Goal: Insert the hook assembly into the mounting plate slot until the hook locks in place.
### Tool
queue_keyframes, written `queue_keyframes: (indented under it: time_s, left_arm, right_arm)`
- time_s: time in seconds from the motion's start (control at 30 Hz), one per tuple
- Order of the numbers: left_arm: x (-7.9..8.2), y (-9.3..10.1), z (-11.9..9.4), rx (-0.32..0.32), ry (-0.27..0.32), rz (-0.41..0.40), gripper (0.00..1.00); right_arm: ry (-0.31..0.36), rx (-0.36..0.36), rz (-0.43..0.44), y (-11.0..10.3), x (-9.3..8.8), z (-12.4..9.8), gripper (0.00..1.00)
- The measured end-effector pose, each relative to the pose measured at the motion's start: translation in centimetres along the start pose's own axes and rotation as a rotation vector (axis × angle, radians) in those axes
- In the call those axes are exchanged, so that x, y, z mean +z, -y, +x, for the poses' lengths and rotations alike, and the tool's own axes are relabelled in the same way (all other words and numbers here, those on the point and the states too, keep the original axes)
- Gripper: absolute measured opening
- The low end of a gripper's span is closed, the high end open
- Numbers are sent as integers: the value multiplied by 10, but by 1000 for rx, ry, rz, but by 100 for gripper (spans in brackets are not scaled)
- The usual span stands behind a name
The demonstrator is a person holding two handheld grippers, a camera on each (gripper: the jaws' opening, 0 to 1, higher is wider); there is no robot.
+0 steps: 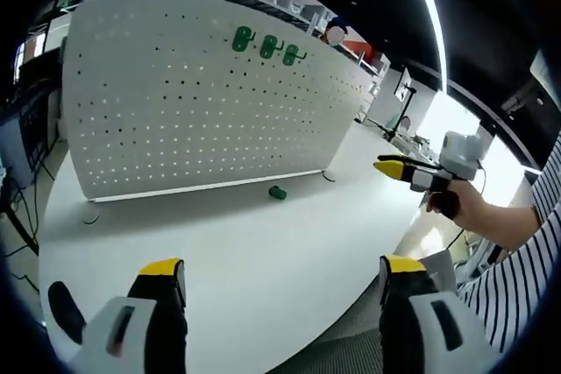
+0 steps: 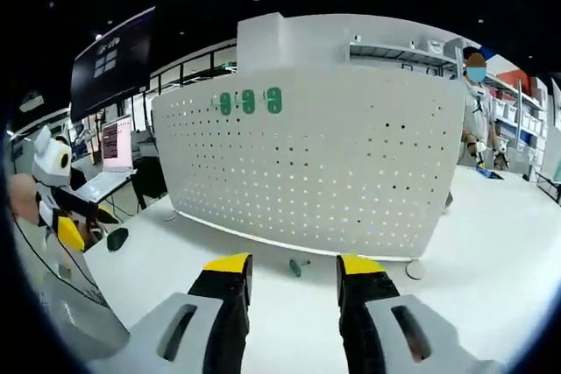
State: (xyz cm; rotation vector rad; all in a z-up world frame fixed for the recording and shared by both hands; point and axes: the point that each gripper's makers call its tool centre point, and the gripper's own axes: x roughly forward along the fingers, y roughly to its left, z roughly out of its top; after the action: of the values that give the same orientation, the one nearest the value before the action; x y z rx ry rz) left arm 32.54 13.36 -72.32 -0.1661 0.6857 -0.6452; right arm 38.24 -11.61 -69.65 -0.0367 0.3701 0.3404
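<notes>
White tabletop (image 1: 263, 260), open workshop behind. Upright perforated mounting plate (image 1: 202, 102) carries three green hooks (image 1: 267, 45) near its top edge. Loose green hook assembly (image 2: 299, 265) lies at the plate's foot: judged light, rigid plastic, best pinched across its body. Left hand-held gripper (image 1: 280, 282) wide, empty; right hand-held gripper (image 2: 287, 279) narrower, empty. No legible writing

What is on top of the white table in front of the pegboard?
One loose green hook lies on the table near the pegboard foot. Three green hooks hang on the board.
</notes>
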Motion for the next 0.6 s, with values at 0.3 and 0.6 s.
queue_keyframes:
  time_s: [0.3, 0.6]
  left_arm:
    - [-16, 10, 16, -32, -44, -11, 94]
    - [-18, 22, 43, -94, -94, 34, 93]
  right_arm:
    - [-87, -4, 6, -4, -44, -22, 36]
    - [-158, -2, -31, -10, -86, -31, 36]
